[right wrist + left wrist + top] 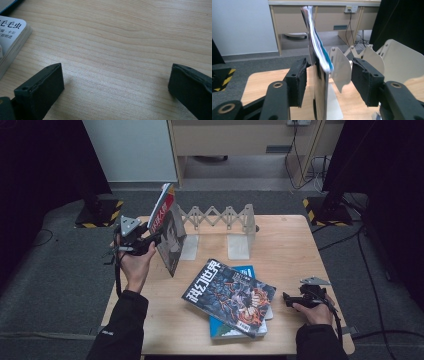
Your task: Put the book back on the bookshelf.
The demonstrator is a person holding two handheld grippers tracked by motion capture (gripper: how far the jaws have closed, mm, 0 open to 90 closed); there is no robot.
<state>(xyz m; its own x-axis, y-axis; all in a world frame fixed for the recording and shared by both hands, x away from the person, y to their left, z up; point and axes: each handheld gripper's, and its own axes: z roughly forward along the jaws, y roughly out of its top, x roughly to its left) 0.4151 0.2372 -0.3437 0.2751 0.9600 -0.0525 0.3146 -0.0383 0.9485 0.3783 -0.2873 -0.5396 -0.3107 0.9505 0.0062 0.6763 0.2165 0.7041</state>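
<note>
A magazine [167,227] stands upright and leans against the left end of a white folding book rack [220,217] on the wooden table [290,245]. My left gripper [155,239] is at its near edge. In the left gripper view the magazine [317,50] stands between the jaws of the left gripper [328,80]; the left pad is close beside it and the right pad is well clear, so the gripper is open. My right gripper [286,299] rests low over the table at the front right. It [116,87] is open with bare wood between its jaws.
A colourful magazine [230,295] lies flat on a blue book [232,327] at the table's front centre; a book corner [12,32] lies just left of the right gripper. The rack's white dividers [392,57] stand right of the upright magazine. Floor cables run at the right.
</note>
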